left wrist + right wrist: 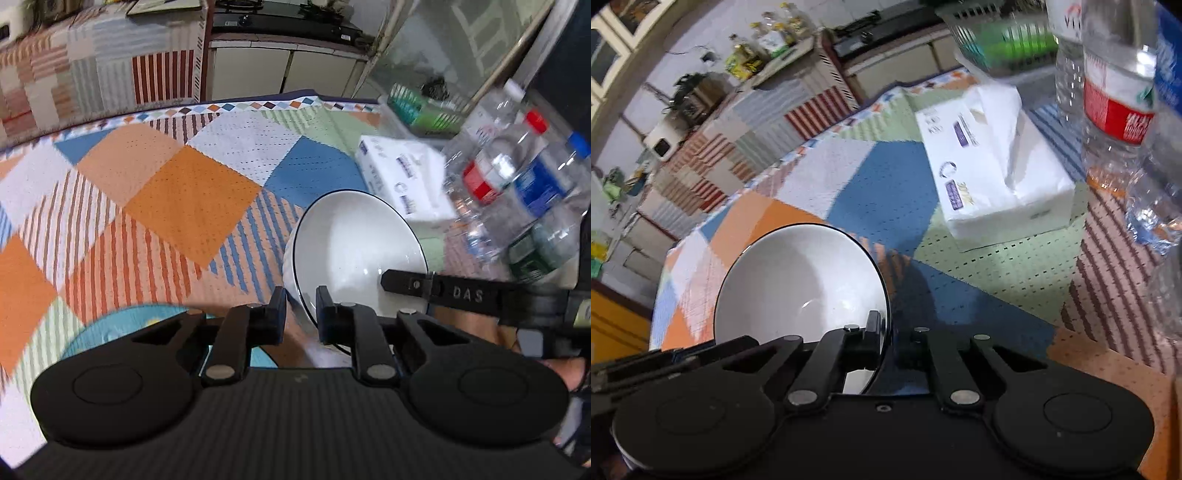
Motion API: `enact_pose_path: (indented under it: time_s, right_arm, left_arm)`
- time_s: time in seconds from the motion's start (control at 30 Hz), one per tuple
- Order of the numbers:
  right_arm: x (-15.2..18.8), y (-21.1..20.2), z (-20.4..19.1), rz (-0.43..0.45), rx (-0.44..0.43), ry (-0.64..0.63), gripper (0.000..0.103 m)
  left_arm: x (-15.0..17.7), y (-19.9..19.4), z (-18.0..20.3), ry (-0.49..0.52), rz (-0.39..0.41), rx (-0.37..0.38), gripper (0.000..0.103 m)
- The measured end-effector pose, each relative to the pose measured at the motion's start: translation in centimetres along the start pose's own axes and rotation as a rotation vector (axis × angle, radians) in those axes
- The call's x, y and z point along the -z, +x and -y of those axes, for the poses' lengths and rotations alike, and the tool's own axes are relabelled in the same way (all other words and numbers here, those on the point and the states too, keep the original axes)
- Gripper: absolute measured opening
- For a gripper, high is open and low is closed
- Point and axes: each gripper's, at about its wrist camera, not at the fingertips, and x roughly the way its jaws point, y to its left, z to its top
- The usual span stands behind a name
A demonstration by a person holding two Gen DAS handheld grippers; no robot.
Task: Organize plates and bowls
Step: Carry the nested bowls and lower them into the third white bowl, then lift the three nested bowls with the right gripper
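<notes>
Between both grippers' fingers [276, 314], bowl [351, 236] rim

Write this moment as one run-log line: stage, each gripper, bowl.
stage: grasp | left gripper: shut on bowl rim | right gripper: shut on bowl rim, opposite side | bowl: tilted above tablecloth

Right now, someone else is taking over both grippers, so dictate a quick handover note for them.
Left gripper: jaws shut on the near rim of the white bowl.
Right gripper: jaws shut on the same bowl's opposite rim.
The bowl is tilted over the patterned tablecloth, held from both sides.
A blue plate lies near the left gripper.
Done: bowl gripped.
Left: set the bowl down, probably on the plate.
</notes>
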Motion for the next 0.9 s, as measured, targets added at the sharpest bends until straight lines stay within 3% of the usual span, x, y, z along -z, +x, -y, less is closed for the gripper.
enact_pose_path:
  time_s: [0.07,0.17,0.3,0.5,0.9]
  right_arm:
    - [0.5,-1.4,-0.1,0.007,-0.019,-0.011,0.011]
    - [1.5,-3.4,-0.3,0.001,-0.051,-0.014,0.011]
    - [2.8,-6.6,-1.0,0.009,-0.074,-0.066,0.011]
    - [5.0,-10.2,-1.5,0.007,-0.119,-0.092,0.012]
    - [9.3,-12.5,-1.3,0.011,-0.089,-0.203,0.012]
  left_arm:
    - [0.5,-1.2,-0.2,-0.045,-0.026,0.024,0.014]
    - [1.1,-2.8,-0.1,-0.118,-0.127,0.044,0.014]
    - [2.2,-6.6,0.6,-0.097,-0.090,0.081,0.014]
    - [4.5,-9.9,1.9,-0.060,-0.131,0.083,0.014]
    - [9.0,-9.4,2.9,-0.116,-0.222,0.071,0.014]
